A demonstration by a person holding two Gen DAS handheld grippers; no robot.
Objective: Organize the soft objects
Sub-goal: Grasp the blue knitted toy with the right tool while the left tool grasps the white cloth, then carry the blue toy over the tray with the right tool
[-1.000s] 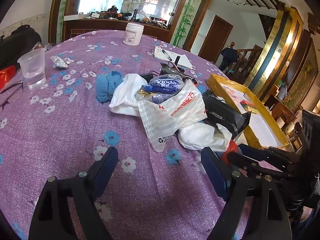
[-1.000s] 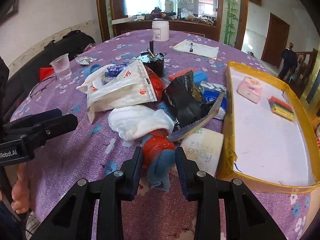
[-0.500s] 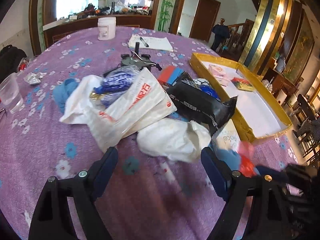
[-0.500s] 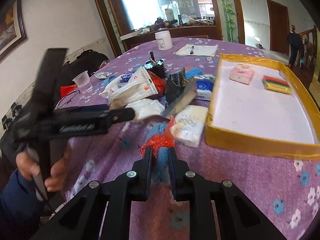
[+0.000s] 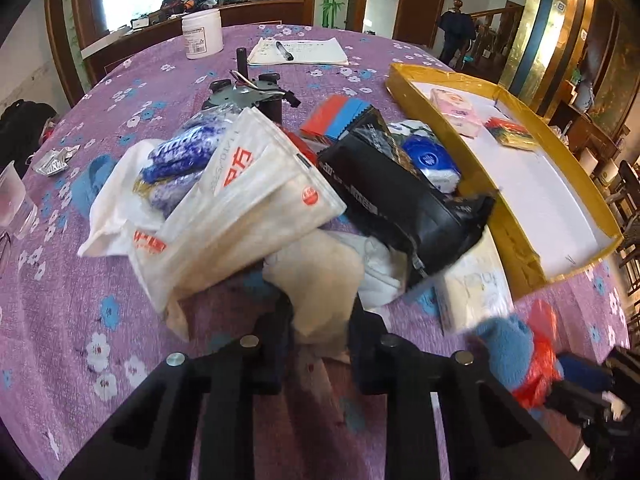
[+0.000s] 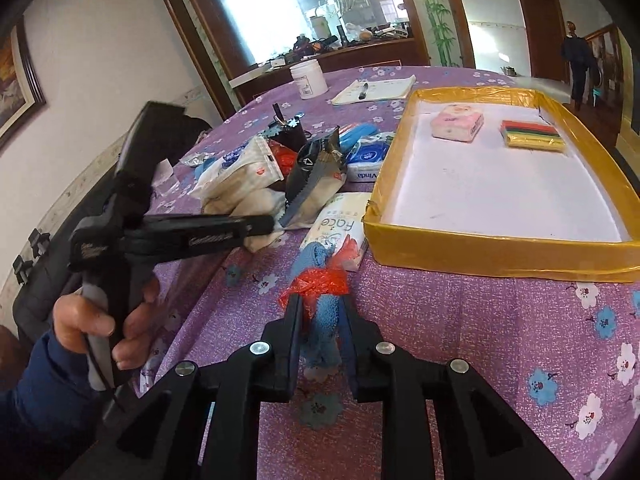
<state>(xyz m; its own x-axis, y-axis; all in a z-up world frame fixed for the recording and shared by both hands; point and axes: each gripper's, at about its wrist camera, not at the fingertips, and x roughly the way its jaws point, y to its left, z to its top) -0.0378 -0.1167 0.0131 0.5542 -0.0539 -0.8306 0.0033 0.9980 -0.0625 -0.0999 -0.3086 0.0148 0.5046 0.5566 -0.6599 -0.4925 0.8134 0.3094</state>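
My left gripper (image 5: pixel 320 314) is closing, and its pads pinch a crumpled white cloth (image 5: pixel 316 276) at the near edge of the pile. From the right wrist view the left gripper (image 6: pixel 268 222) reaches into that pile from the left, held by a hand (image 6: pixel 92 320). My right gripper (image 6: pixel 320 312) holds a blue cloth bundle tied with red plastic (image 6: pixel 320 280) just above the tablecloth. Its jaws are easing open, but the pads still press on the bundle. The bundle (image 5: pixel 508 356) also shows low right in the left wrist view. A yellow-rimmed tray (image 6: pixel 500 258) lies to the right.
The pile holds a white printed bag (image 5: pixel 248 200), a black pouch (image 5: pixel 400 204), a face tissue pack (image 6: pixel 340 228) and a blue tissue pack (image 5: pixel 432 160). A pink pack (image 6: pixel 458 122) and a striped pack (image 6: pixel 532 134) lie in the tray. Farther back are a white jar (image 5: pixel 202 34), notepad (image 5: pixel 298 52) and cup (image 5: pixel 12 200).
My left gripper moved in over the pile and went from wide open to pinching the white cloth. The right gripper closed on the blue bundle and carried it toward the tray's near corner.
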